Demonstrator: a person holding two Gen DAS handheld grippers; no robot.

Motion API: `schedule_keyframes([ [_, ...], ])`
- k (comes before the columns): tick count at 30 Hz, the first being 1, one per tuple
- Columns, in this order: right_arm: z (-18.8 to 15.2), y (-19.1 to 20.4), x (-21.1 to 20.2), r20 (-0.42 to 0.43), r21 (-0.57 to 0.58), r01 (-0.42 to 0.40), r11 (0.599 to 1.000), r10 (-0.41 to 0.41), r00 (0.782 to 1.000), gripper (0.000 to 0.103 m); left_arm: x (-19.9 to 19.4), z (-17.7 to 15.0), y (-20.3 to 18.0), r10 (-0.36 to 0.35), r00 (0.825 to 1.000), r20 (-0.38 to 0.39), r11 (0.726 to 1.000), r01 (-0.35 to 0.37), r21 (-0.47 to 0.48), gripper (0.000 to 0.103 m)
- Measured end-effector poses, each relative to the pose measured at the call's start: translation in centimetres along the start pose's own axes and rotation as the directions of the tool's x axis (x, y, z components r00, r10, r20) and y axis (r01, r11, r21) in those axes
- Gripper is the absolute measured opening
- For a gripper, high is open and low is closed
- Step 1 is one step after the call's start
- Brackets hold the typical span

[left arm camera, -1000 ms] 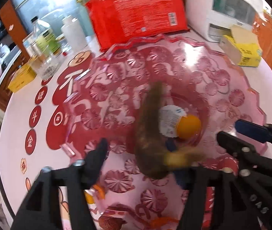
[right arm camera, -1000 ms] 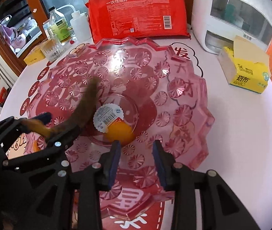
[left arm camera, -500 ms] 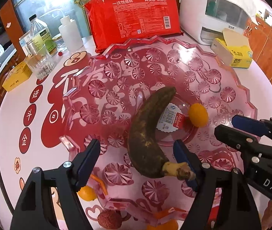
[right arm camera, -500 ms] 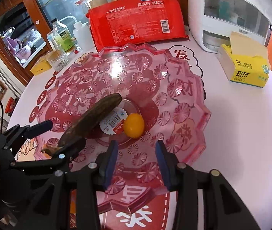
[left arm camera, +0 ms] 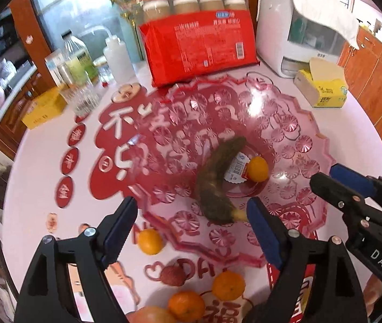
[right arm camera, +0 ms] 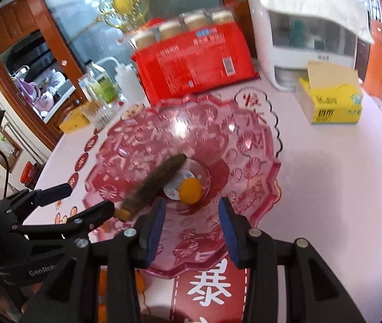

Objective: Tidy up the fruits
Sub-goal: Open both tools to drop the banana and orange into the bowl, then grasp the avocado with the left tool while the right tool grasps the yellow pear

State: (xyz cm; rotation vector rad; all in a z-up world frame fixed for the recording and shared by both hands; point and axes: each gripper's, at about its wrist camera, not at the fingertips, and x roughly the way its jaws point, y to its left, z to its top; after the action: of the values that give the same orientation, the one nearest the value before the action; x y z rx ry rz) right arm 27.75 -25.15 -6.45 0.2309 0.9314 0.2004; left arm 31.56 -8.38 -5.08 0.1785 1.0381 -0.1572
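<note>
A pink glass fruit plate (left arm camera: 293,123) (right arm camera: 250,145) sits on the round white table. In its hollow lie a dark, overripe banana (left arm camera: 218,180) (right arm camera: 156,183) and a small orange (left arm camera: 257,169) (right arm camera: 189,190) by a white label. My left gripper (left arm camera: 191,226) (right arm camera: 83,202) hovers above the plate's near rim with its jaws opening and nothing gripped; the banana's stem end lies below them. My right gripper (right arm camera: 192,228) (left arm camera: 347,183) is open and empty, over the near rim. Three loose oranges (left arm camera: 150,241) and a lychee (left arm camera: 173,276) lie on the table before the plate.
Behind the plate stand a red pack of paper cups (left arm camera: 201,45), a white appliance (left arm camera: 298,21) and a yellow tissue box (left arm camera: 322,91). Bottles (left arm camera: 78,62), a glass (left arm camera: 86,99) and a yellow box (left arm camera: 43,110) crowd the back left. Wooden cabinets ring the table.
The banana came to rest in the plate beside the orange. Both grippers lifted and pulled back, the left jaws spread wider, and the loose fruit near the plate came into view.
</note>
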Motion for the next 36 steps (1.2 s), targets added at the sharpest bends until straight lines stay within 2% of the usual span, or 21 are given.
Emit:
schedule_keyframes([
  [5, 0.6, 1.6, -2.8, 0.017, -0.042, 0.022, 0.999, -0.021, 1.0, 0.041, -3.8, 0.1, 1.3, -0.021, 0.999, 0.04, 1.0, 0.022, -0.011, 0.082],
  [8, 1.2, 2.5, -4.6, 0.013, -0.054, 0.036, 0.998, -0.036, 0.999, 0.041, -6.4, 0.0, 2.2, -0.006, 0.998, 0.063, 1.0, 0.007, -0.01, 0.082],
  [10, 1.2, 3.0, -6.0, 0.013, -0.048, 0.017, 0.999, -0.016, 1.0, 0.043, -7.8, -0.2, 2.7, 0.012, 0.997, 0.073, 1.0, -0.011, -0.012, 0.082],
  [13, 1.0, 3.8, -8.3, 0.038, -0.066, 0.006, 0.998, -0.003, 0.999, 0.05, -10.2, -1.0, 3.4, 0.059, 0.994, 0.093, 0.998, -0.059, -0.003, 0.083],
  [17, 0.1, 5.2, -11.0, 0.083, -0.101, 0.013, 0.995, -0.004, 0.997, 0.062, -12.9, -2.2, 4.2, 0.088, 0.987, 0.136, 0.996, -0.089, 0.0, 0.083],
  [22, -1.4, 6.3, -13.8, 0.113, -0.125, 0.014, 0.992, 0.001, 0.994, 0.063, -15.7, -4.2, 4.7, 0.102, 0.979, 0.175, 0.995, -0.101, -0.011, 0.083],
  [24, -2.3, 6.5, -14.6, 0.119, -0.131, 0.01, 0.991, 0.006, 0.993, 0.063, -16.5, -5.1, 4.7, 0.089, 0.979, 0.185, 0.996, -0.088, -0.011, 0.083],
  [29, -4.9, 6.6, -16.1, 0.123, -0.147, 0.013, 0.989, 0.005, 0.992, 0.064, -17.4, -7.6, 3.4, -0.006, 0.981, 0.192, 1.0, 0.001, 0.031, 0.083],
  [34, -7.7, 5.8, -17.4, 0.131, -0.15, 0.032, 0.988, -0.012, 0.991, 0.064, -17.5, -10.3, 0.9, -0.037, 0.973, 0.229, 0.996, 0.018, 0.084, 0.083],
  [36, -8.7, 5.4, -17.8, 0.137, -0.157, 0.068, 0.985, -0.047, 0.989, 0.064, -17.4, -11.3, 0.0, -0.056, 0.971, 0.234, 0.994, 0.032, 0.107, 0.086],
])
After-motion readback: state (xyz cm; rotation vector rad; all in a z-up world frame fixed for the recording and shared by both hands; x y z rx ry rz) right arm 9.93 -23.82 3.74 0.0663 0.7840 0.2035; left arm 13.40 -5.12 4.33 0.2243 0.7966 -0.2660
